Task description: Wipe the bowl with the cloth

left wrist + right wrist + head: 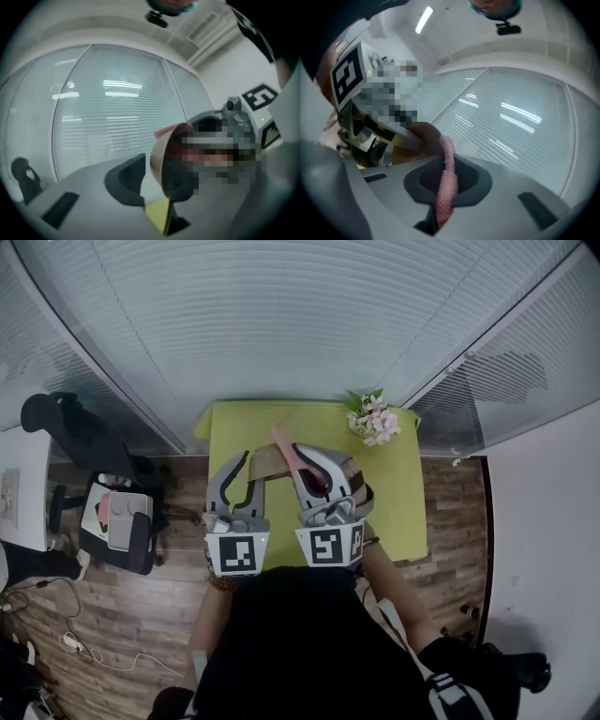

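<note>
Bowl point(161, 157) is up off the table point(398, 493), held on edge between the two grippers. The left gripper point(242, 479) has its jaws part-way apart with the bowl's rim between them, apparently clamped on it. The right gripper point(449, 172) has its jaws pressed together on the pink cloth point(443, 201), whose free end lies just beside the rim. Wiping seems to be in hand. The next move calls for pressing the cloth inside and sweeping it round the wall, with the left grip firm enough to hold the bowl steady.
</note>
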`<action>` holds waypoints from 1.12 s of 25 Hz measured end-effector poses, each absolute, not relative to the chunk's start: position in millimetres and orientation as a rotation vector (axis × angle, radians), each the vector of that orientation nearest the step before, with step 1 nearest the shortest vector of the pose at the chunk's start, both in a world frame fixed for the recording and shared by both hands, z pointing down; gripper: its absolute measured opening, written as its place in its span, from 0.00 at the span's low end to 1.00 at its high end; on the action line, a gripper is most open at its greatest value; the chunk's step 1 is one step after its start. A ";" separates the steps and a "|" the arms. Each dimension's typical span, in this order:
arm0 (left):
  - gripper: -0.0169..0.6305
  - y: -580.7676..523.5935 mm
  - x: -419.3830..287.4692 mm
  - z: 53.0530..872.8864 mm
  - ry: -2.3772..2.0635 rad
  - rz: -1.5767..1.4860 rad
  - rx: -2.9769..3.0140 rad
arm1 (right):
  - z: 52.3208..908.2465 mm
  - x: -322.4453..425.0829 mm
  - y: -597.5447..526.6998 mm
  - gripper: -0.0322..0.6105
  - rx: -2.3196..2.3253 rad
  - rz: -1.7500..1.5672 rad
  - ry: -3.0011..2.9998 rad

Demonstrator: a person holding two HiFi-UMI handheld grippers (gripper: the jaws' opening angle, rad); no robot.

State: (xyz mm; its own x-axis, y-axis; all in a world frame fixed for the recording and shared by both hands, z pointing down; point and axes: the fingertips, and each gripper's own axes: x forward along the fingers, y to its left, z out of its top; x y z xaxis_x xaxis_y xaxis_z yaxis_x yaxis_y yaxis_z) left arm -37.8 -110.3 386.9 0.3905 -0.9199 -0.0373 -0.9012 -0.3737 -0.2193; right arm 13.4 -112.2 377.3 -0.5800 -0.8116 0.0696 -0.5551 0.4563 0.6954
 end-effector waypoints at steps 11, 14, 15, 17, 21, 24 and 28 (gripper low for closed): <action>0.09 -107.7 -61.9 373.2 1.854 0.251 -2.549 | 358.2 -5.0 -106.6 0.07 1.236 -0.869 -2.388; 0.09 -99.2 -75.6 357.0 1.893 0.393 -2.505 | 350.3 -7.6 -105.8 0.07 1.281 -0.701 -2.521; 0.09 -96.8 -79.6 353.3 1.901 0.485 -2.528 | 348.0 -7.5 -104.9 0.07 1.295 -0.624 -2.579; 0.10 -93.2 -88.5 352.8 1.910 0.713 -2.596 | 341.1 -8.4 -102.8 0.07 1.360 -0.429 -2.728; 0.11 -97.4 -92.8 376.4 1.899 0.759 -2.711 | 353.3 -16.1 -104.5 0.07 1.253 -0.515 -2.635; 0.14 -100.6 -82.9 388.7 1.858 0.364 -2.694 | 357.1 -14.2 -104.9 0.07 1.204 -0.803 -2.452; 0.18 -105.9 -71.6 382.9 1.791 -0.090 -2.458 | 366.1 -19.8 -100.3 0.07 1.099 -1.028 -2.272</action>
